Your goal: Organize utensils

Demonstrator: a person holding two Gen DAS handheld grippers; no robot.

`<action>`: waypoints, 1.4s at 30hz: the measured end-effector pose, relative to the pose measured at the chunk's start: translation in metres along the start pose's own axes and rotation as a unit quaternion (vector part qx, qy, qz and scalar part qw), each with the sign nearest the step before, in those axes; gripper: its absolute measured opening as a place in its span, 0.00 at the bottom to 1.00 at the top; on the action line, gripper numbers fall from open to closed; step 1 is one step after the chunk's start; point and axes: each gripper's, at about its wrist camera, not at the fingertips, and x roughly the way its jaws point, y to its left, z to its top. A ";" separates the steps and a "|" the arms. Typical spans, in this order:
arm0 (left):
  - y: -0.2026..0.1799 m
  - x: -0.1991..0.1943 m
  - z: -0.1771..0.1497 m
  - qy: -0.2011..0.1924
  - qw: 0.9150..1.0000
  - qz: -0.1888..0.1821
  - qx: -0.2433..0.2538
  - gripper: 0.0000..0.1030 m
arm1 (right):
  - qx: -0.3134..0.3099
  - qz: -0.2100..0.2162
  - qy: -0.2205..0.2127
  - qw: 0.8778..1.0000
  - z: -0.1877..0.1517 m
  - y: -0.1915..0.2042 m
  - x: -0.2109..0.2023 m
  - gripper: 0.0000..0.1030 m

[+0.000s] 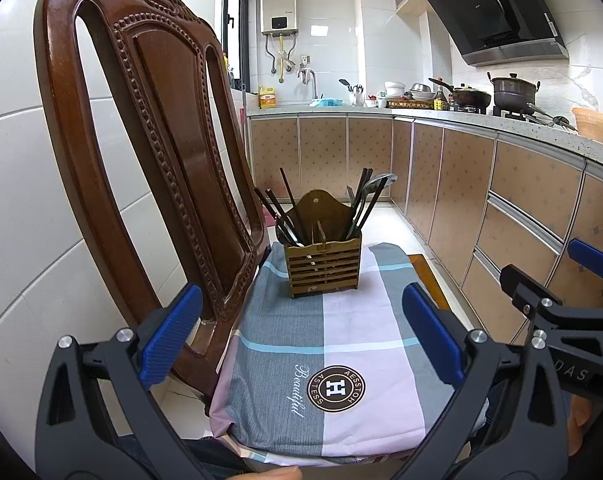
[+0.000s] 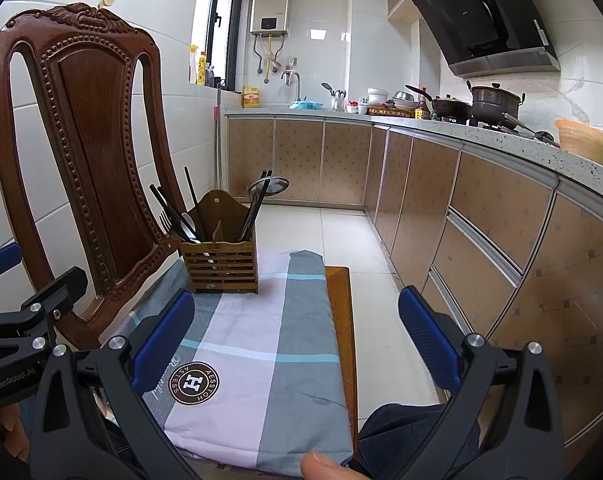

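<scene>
Blue-padded left gripper (image 1: pixel 301 340) and right gripper (image 2: pixel 297 344) nearest, both with fingers spread wide, gripping nothing, hovering over the near edge of the checked cloth (image 1: pixel 341 344) on the chair seat. Beyond them, toward the seat's far edge and close by the carved chair back (image 1: pixel 149 160), a slatted wooden holder (image 1: pixel 323 268). Inside, upright and leaning: dark chopsticks (image 1: pixel 289 208) and a fork in the left compartment, a ladle (image 1: pixel 375 188) with more chopsticks in the right. No loose utensil anywhere on the cloth. Fits either utensils already sorted in, or about to be drawn out; no next move settled.
</scene>
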 end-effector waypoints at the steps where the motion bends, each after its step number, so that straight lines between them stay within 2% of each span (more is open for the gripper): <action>1: 0.000 0.000 0.000 0.000 1.000 0.000 0.000 0.96 | 0.000 0.000 0.000 1.000 0.000 0.000 0.000 0.97; 42: 0.002 -0.006 0.000 0.000 1.000 -0.003 0.003 0.96 | 0.002 -0.003 -0.008 1.000 0.002 0.004 -0.011 0.97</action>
